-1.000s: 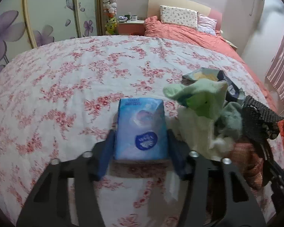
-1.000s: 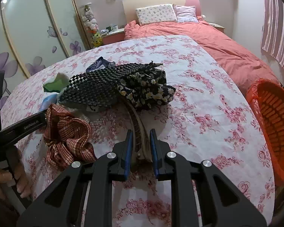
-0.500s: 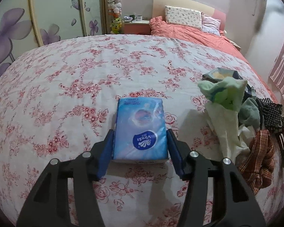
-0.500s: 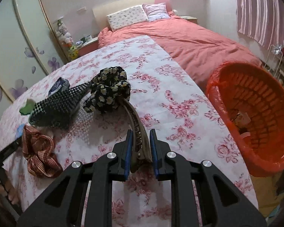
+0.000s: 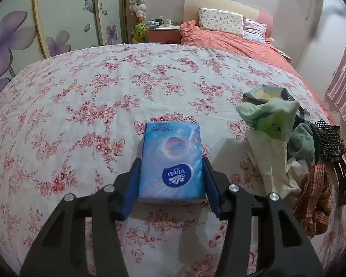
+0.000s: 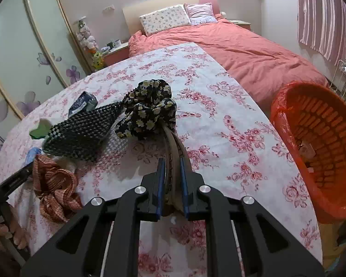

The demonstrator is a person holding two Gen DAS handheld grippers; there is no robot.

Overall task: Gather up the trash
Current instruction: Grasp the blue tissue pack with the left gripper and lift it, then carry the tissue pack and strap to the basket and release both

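Gripping the blue tissue pack in my left tongs just over the floral desk, I hold my right tongs pinched narrow on a brown headband tipped with a flowered fabric bow. That thin curved band could twist loose before reaching the orange basket, as the bow weighs down its far end.

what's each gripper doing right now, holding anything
Left gripper: shut on the blue tissue pack.
Right gripper: shut on the band of the floral headband.
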